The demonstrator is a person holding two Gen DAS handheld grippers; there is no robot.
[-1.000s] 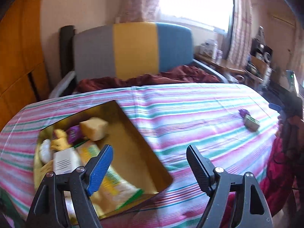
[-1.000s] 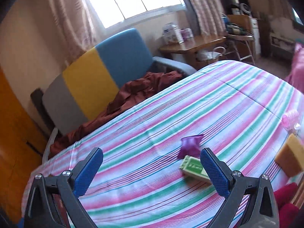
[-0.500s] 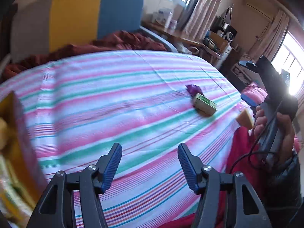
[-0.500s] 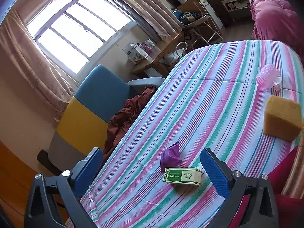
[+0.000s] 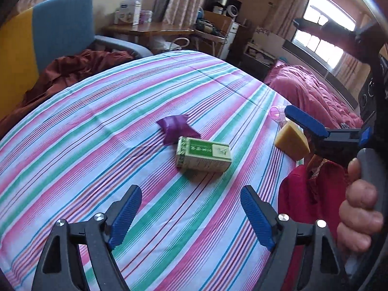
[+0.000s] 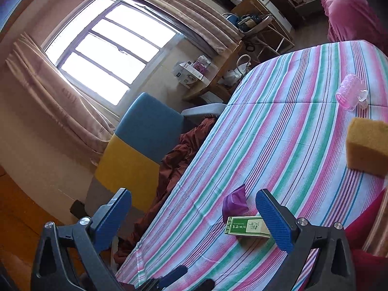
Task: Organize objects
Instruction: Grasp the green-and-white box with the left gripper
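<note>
Left wrist view: left gripper (image 5: pixel 188 218) spread wide and empty at frame bottom, green box (image 5: pixel 203 154) at centre; right gripper (image 6: pixel 194 220) likewise released.

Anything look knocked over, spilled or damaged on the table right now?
The pink cup lies on its side near the table's far edge; I see no spill. The green box, purple packet and yellow sponge lie loose on the striped cloth, undamaged as far as I can see.
</note>
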